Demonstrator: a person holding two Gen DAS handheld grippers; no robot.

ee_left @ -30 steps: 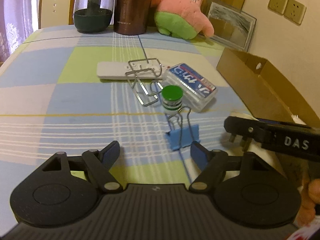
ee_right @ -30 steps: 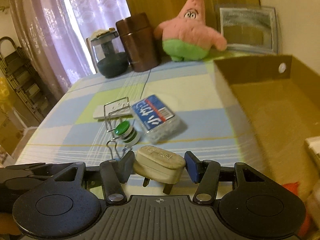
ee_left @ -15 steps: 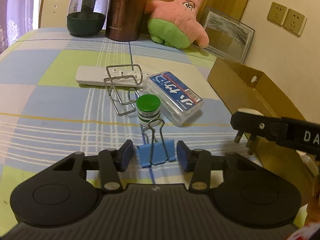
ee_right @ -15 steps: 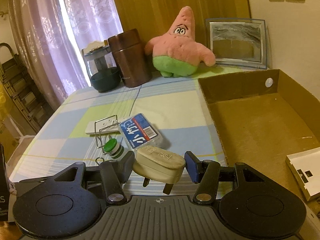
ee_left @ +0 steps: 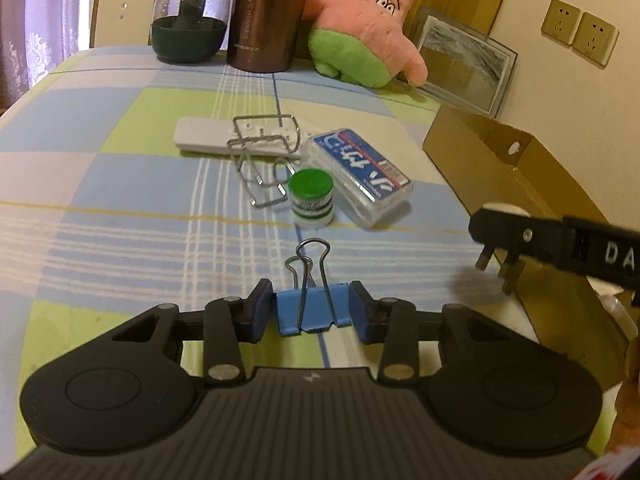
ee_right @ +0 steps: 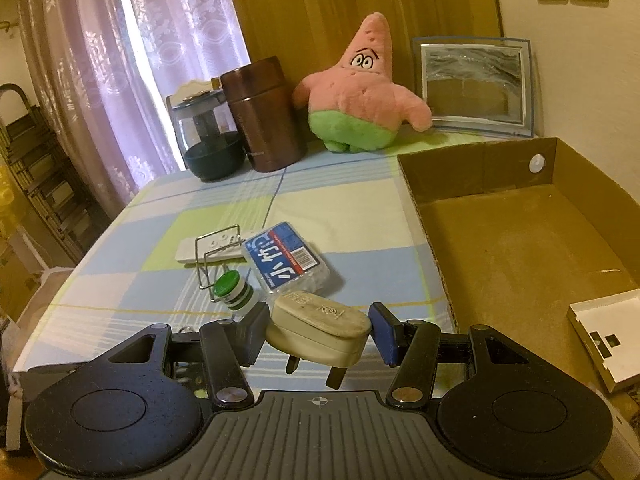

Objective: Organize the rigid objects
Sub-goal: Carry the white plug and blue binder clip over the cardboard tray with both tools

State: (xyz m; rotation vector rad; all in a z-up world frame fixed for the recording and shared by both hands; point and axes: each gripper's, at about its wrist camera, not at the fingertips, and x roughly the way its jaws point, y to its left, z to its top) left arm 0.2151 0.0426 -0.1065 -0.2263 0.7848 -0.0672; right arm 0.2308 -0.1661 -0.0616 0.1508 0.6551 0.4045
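Checked cloth covers the surface [ee_left: 120, 184], cardboard box [ee_right: 520, 240] alongside holding one white piece. Left tool [ee_left: 312, 312] clenches the blue binder clip [ee_left: 314, 312]; right tool [ee_right: 318, 338] grips the plug adapter [ee_right: 320, 330]. Judging by this, most remains: green-capped bottle [ee_left: 311, 196], plastic case [ee_left: 360, 176], wire rack [ee_left: 264, 160] and remote [ee_left: 204, 140] lie unsorted.

The bench [ee_left: 120, 184] has a cloth with checks of light blue, pale green and white, crossed by thin white and yellow lines. On it are a blue binder clip [ee_left: 314, 312] with silver wire handles, a small white bottle [ee_left: 311, 198] with green cap and green stripes, and a clear case [ee_left: 360, 176] with a blue, white and red label. The plug [ee_right: 320, 334] is cream, the box [ee_right: 520, 248] is brown cardboard, and the plush star [ee_right: 360, 96] is pink with green shorts.
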